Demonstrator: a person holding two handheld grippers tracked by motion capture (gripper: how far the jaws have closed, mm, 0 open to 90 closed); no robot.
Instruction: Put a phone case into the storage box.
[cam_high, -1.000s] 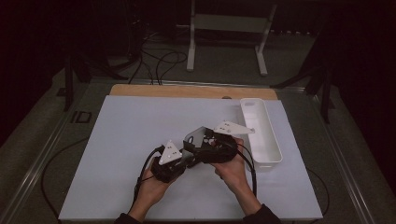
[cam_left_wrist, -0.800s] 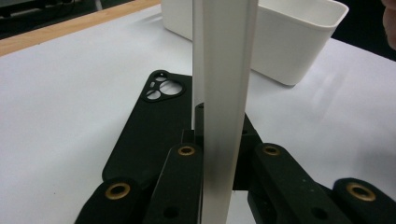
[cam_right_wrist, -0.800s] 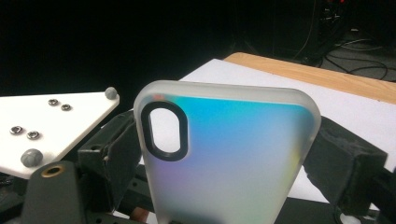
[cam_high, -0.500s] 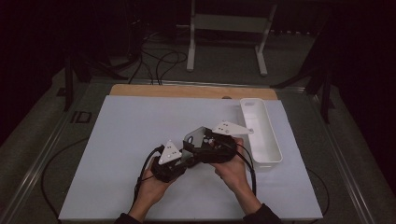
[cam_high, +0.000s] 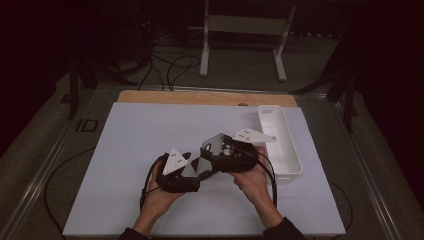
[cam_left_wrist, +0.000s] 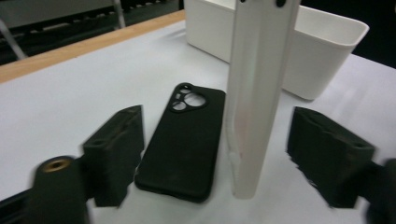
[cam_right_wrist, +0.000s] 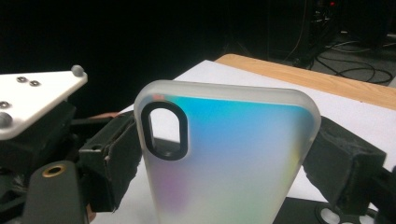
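My right gripper (cam_right_wrist: 227, 156) holds a frosted, iridescent phone case (cam_right_wrist: 233, 163) upright by its two long edges, just above the table. From the left gripper view, that frosted case (cam_left_wrist: 254, 93) appears edge-on between the wide-apart jaws of my left gripper (cam_left_wrist: 222, 156), which touch nothing. A black phone case (cam_left_wrist: 184, 140) lies flat on the white mat beneath, camera cut-out at the far end; its corner (cam_right_wrist: 334, 214) peeks out under the right jaws. In the high view both grippers meet at mid-table, left gripper (cam_high: 199, 172) facing right gripper (cam_high: 212, 152), with the frosted case (cam_high: 214, 141) between them.
A long white tray (cam_high: 290, 152) stands at the right side of the mat, close behind the right hand; the same tray (cam_left_wrist: 327, 56) sits just past the cases. A wooden strip (cam_high: 200, 97) runs along the far edge. Cables trail from both grippers toward the person.
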